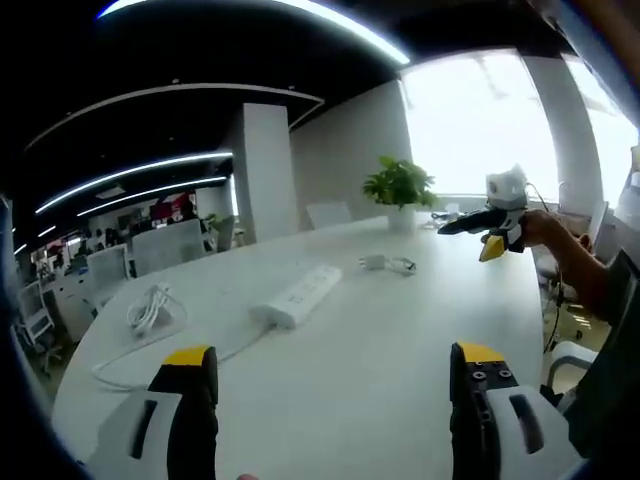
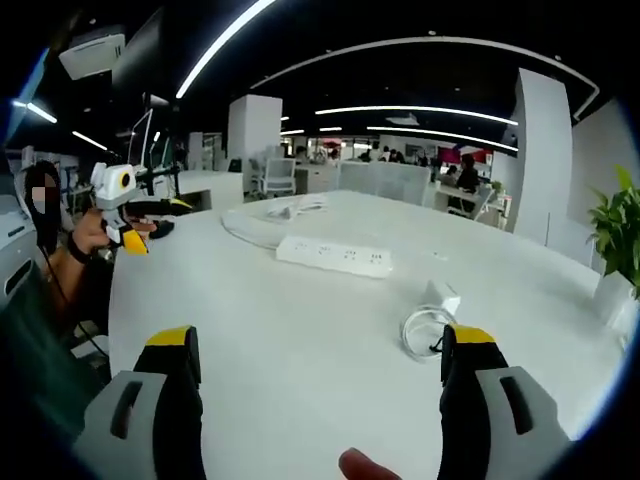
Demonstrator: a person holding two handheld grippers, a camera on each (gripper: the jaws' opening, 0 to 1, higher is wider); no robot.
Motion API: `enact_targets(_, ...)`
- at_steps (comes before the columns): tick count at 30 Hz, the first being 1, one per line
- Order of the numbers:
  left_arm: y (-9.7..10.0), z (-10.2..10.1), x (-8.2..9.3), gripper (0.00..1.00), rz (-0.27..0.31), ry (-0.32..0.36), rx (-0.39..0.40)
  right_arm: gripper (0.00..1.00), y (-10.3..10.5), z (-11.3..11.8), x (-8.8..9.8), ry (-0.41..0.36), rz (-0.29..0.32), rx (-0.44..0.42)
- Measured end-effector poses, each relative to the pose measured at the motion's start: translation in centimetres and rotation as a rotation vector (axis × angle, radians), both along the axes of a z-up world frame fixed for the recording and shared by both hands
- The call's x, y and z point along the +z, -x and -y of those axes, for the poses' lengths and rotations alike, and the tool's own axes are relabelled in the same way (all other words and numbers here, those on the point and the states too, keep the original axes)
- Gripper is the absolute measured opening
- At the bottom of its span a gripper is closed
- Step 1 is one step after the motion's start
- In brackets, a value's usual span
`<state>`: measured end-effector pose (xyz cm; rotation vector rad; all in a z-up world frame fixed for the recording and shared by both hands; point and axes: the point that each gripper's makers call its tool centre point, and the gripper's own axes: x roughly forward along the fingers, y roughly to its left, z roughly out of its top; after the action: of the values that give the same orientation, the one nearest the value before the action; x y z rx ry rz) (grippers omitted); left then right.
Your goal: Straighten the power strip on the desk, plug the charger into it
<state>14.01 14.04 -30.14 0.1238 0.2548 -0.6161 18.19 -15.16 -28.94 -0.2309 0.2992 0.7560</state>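
**Both claws released above the worktop, nothing gripped**

Your left claw (image 1: 332,385) hangs over the white worktop (image 1: 380,340) with its jaws spread wide and nothing between them. In the left gripper view the power strip (image 1: 296,294) lies ahead of you, angled across the worktop, with its white cable (image 1: 150,308) coiled off to the left of it. The charger (image 1: 374,262) sits a little beyond the strip's far end, apart from it, its thin cord (image 1: 402,265) looped beside it. A potted plant (image 1: 400,188) stands further back near the bright window.

Your right claw (image 2: 320,385) is released too, jaws wide apart, holding nothing. In the right gripper view the power strip (image 2: 334,256) rests mid-worktop, its cable (image 2: 285,211) bundled behind it. The charger (image 2: 441,297) lies nearer to you and to the right of the strip, not touching it, with its cord (image 2: 425,332) coiled just in front of your right jaw.

Each claw also appears in the other's view, held up off the worktop's edge in your hand: the right one (image 1: 487,222) in the left gripper view, the left one (image 2: 140,212) in the right gripper view.
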Motion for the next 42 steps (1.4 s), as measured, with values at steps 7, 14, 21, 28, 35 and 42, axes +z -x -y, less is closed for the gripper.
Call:
enact_targets(7,-0.1,-0.3,-0.3,1.00,-0.002,0.006,0.004,1.00,-1.3,-0.8,0.6,0.043,0.010,0.027)
enact_targets(14,-0.4,-0.6,-1.0,1.00,-0.013,0.012,0.006,1.00,-2.6,-1.7,0.9,0.090,0.007,0.057)
enact_targets(21,-0.6,-0.9,-1.3,1.00,-0.018,0.015,0.011,1.00,-4.0,-2.2,1.1,0.134,0.009,0.080)
enact_targets(28,-0.9,-1.0,-1.9,1.00,-0.029,0.018,0.015,1.00,-5.2,-2.7,1.3,0.182,0.015,0.112)
enact_targets(35,-1.1,-1.0,-2.3,1.00,-0.037,0.019,0.014,1.00,-6.4,-2.8,1.6,0.163,0.014,0.124)
enact_targets(42,-1.5,-1.2,-2.7,1.00,-0.045,0.022,0.019,1.00,-7.3,-2.8,1.7,0.201,0.003,0.142)
